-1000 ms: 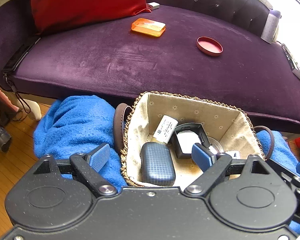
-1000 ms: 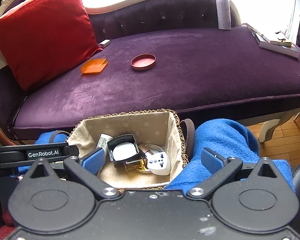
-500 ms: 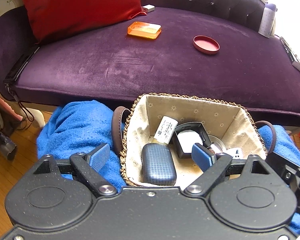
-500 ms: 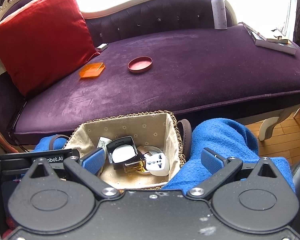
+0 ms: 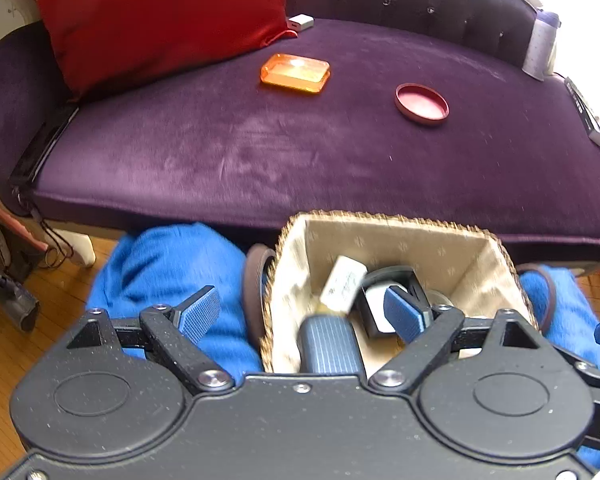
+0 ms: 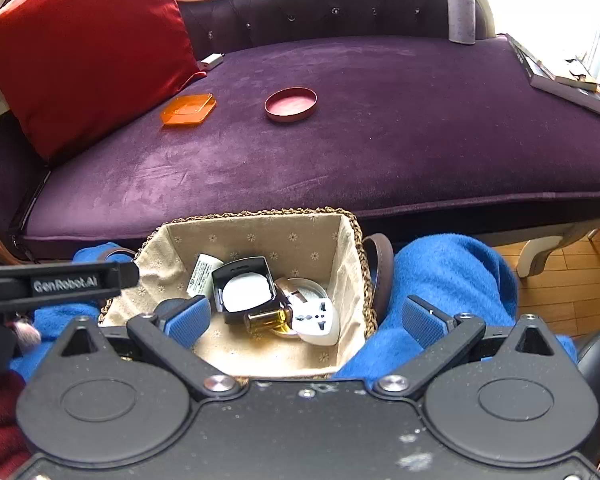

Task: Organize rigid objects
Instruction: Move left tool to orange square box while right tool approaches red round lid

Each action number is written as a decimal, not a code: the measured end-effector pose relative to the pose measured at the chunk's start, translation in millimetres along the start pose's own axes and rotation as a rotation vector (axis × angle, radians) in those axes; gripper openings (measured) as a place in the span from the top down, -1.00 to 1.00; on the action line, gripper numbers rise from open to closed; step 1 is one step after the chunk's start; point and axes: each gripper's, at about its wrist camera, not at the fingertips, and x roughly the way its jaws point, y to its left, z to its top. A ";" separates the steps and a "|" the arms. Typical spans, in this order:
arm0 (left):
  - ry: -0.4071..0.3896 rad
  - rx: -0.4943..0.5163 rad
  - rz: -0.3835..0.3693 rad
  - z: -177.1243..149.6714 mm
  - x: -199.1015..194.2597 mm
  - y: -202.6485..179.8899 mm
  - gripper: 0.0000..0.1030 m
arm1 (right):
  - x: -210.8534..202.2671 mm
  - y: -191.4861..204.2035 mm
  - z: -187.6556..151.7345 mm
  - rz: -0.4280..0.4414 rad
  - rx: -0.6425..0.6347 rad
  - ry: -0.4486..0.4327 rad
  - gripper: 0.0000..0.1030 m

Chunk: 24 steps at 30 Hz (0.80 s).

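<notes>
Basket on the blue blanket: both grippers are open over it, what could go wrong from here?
The basket sits on a soft blue blanket, so pushing down may tip it. Inside, the amber bottle, white adapter and black case touch; gripping one could drag another. The orange box and red lid lie far back on the sofa, a long reach.

Living room: tufted purple chaise (image 6: 380, 128), cushion (image 6: 80, 44).

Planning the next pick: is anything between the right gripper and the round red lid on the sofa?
Nothing visible on the cushion blocks the red lid. The basket sits below the open right gripper, short of the sofa.
</notes>
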 end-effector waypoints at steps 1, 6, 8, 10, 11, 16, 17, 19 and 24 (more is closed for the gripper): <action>0.003 -0.001 0.000 6.8 2.6 1.9 -0.67 | 2.3 -1.3 5.6 0.000 -0.001 0.003 -0.99; -0.006 0.011 0.036 38.0 17.3 7.8 -0.67 | 16.4 -7.0 36.4 -0.026 -0.004 -0.008 -0.99; -0.007 0.023 0.050 48.7 25.0 9.1 -0.67 | 24.6 -10.5 48.2 -0.028 0.002 -0.004 -0.99; -0.003 0.034 0.062 58.8 34.5 10.4 -0.67 | 34.3 -12.4 58.1 -0.032 0.000 0.001 -0.99; -0.002 0.039 0.065 63.5 39.7 11.1 -0.67 | 39.7 -13.2 62.5 -0.037 -0.003 0.005 -0.99; 0.009 0.057 0.084 85.5 66.6 12.8 -0.67 | 70.2 -15.0 82.5 -0.065 -0.021 0.035 -0.99; 0.013 0.060 0.083 89.8 72.6 13.0 -0.67 | 77.6 -15.3 86.6 -0.068 -0.020 0.045 -0.99; 0.018 0.072 0.088 98.6 84.2 12.7 -0.68 | 91.2 -15.9 94.7 -0.069 -0.020 0.060 -0.99; 0.005 0.101 0.103 124.0 112.7 11.2 -0.68 | 126.7 -10.5 118.2 -0.084 -0.028 0.084 -0.99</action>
